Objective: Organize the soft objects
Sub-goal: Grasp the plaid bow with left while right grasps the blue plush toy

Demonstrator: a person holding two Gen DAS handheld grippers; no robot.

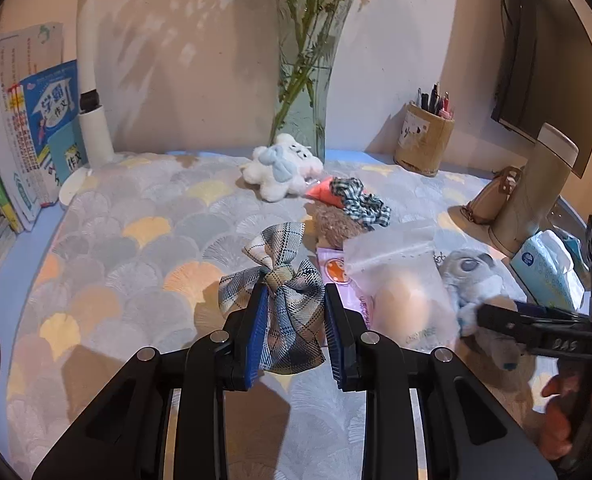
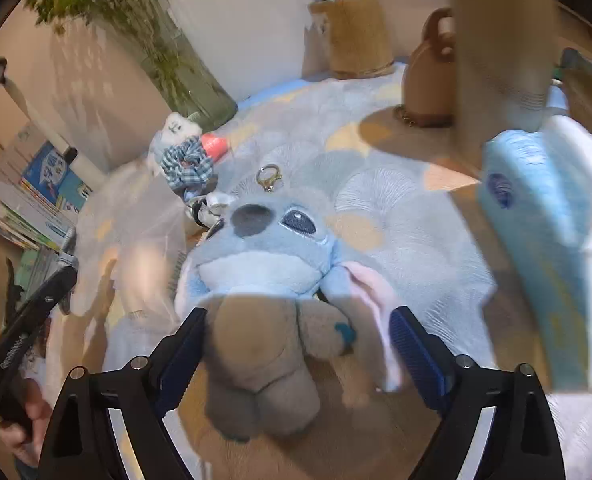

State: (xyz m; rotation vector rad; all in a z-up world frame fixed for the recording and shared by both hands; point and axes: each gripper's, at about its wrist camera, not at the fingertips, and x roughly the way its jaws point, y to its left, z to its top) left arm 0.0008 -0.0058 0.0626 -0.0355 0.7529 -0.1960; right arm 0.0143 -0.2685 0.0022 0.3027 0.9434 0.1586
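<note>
My left gripper [image 1: 294, 300] is shut on a grey-blue plaid fabric bow [image 1: 284, 276], held a little above the quilted cloth. A blue plush toy [image 2: 264, 256] with a pink-lined ear lies face up under my right gripper [image 2: 300, 316], also seen in the left wrist view [image 1: 470, 272]. The right jaws stand wide open with the plush's body between them, and the right pad is clear of it. A clear plastic bag [image 1: 396, 264] lies between the two grippers. Farther back lie a white plush [image 1: 280, 168] and a green checked scrunchie [image 1: 362, 200].
A glass vase [image 1: 308, 80] with stems, a pen holder [image 1: 424, 140], a beige flask [image 1: 536, 184] and a small brown bag [image 1: 492, 196] stand along the back and right. A blue tissue pack [image 2: 536, 240] lies right. Books [image 1: 24, 140] and a white lamp [image 1: 92, 120] stand left.
</note>
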